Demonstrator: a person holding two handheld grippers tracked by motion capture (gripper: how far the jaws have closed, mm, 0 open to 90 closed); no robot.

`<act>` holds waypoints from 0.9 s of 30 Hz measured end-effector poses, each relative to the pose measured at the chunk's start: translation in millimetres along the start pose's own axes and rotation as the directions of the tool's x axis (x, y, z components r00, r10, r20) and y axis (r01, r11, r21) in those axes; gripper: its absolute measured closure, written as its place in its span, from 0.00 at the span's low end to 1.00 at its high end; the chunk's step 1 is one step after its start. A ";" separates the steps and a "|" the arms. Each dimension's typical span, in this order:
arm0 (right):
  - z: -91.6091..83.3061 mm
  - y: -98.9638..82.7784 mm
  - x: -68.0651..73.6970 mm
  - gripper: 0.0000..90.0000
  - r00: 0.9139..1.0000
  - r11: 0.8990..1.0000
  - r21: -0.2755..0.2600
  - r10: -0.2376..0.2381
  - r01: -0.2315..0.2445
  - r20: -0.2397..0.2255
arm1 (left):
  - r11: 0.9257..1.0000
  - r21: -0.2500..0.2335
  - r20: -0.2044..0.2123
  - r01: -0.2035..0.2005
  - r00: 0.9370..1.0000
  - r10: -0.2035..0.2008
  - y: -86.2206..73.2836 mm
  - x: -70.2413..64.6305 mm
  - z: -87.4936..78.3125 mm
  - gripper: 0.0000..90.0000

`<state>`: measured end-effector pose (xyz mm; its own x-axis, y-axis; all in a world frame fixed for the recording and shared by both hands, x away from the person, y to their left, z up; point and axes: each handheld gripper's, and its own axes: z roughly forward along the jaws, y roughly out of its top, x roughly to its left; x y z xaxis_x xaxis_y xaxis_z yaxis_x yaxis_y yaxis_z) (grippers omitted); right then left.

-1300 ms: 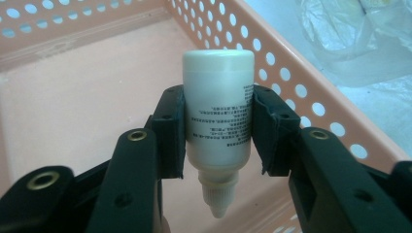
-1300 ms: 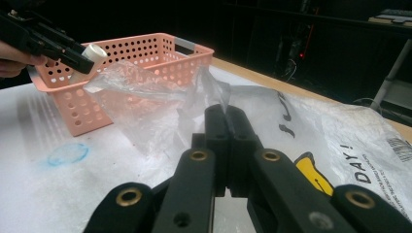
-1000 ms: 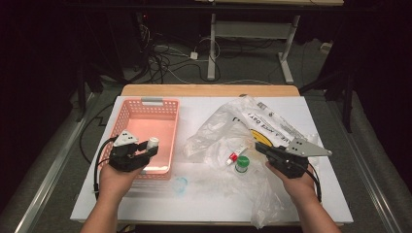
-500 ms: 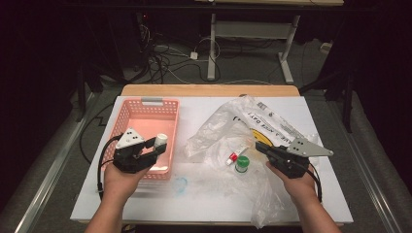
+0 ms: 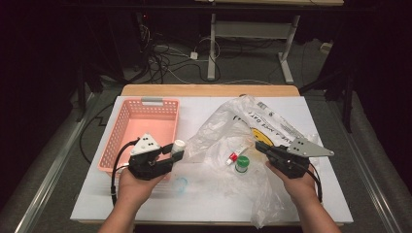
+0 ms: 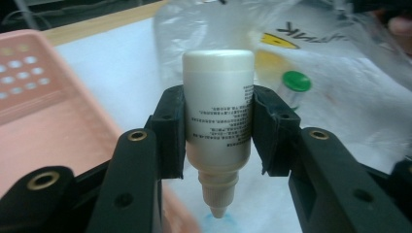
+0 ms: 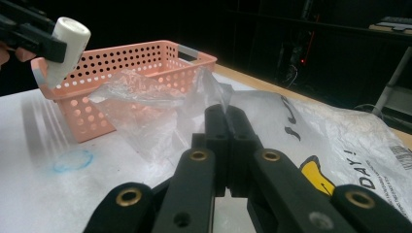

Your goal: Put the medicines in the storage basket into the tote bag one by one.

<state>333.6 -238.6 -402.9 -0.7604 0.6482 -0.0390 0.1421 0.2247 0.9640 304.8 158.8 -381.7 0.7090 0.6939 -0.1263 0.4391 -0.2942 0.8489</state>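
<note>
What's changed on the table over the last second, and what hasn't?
The left gripper, shut on the white bottle, has carried it rightward, from above the pink basket to just past its right edge, toward the plastic bag. The right gripper has kept still, pinching the bag. Basket, bag and green-capped jar lie as before.

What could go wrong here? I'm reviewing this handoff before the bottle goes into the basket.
The left claw grips the white bottle round its smooth body, nozzle down, near the pink basket rim; it could slip, or knock the rim on the way in.
The right claw is shut on the clear plastic bag; any tug might roll the green-capped jar and the small tube lying inside it.
</note>
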 end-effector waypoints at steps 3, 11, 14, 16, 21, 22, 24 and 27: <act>0.9 0.2 0.5 1.00 1.000 1.000 0.003 0.003 -0.003 0.000 | 0.999 0.017 0.028 -0.028 0.999 0.027 1.1 -12.7 11.2 0.65; 2.5 0.0 0.4 1.00 1.000 1.000 0.003 0.006 -0.006 -0.004 | 0.997 0.040 0.077 -0.059 0.995 0.056 8.1 -35.0 42.4 0.65; 3.7 -0.3 0.5 1.00 1.000 1.000 0.003 0.006 -0.006 -0.007 | 0.996 0.040 0.088 -0.075 0.994 0.071 11.0 -41.5 53.0 0.65; 4.3 -0.1 0.9 1.00 1.000 1.000 0.004 0.006 -0.006 -0.009 | 0.993 0.046 0.096 -0.104 0.990 0.100 11.4 -45.7 62.4 0.65; 5.0 0.9 2.6 1.00 1.000 1.000 0.002 0.003 -0.003 -0.009 | 0.991 0.088 0.097 -0.102 0.991 0.094 9.7 -46.5 86.6 0.65; 5.0 1.0 2.8 1.00 1.000 1.000 0.001 0.002 -0.002 -0.009 | 0.991 0.091 0.095 -0.101 0.991 0.093 9.1 -46.9 90.3 0.65; 5.3 1.0 2.6 1.00 1.000 1.000 0.001 0.003 -0.003 -0.009 | 0.991 0.092 0.094 -0.102 0.991 0.093 8.2 -47.8 97.0 0.65; 6.3 0.5 2.8 1.00 1.000 1.000 0.006 0.007 -0.007 -0.010 | 0.991 0.091 0.094 -0.101 0.991 0.093 7.1 -50.3 105.3 0.65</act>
<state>335.5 -232.1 -404.1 -0.7656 0.6427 -0.0295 0.1513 0.2244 0.9627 330.4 52.6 -423.4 0.7956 0.5984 -0.0949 0.4135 -0.4218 0.8069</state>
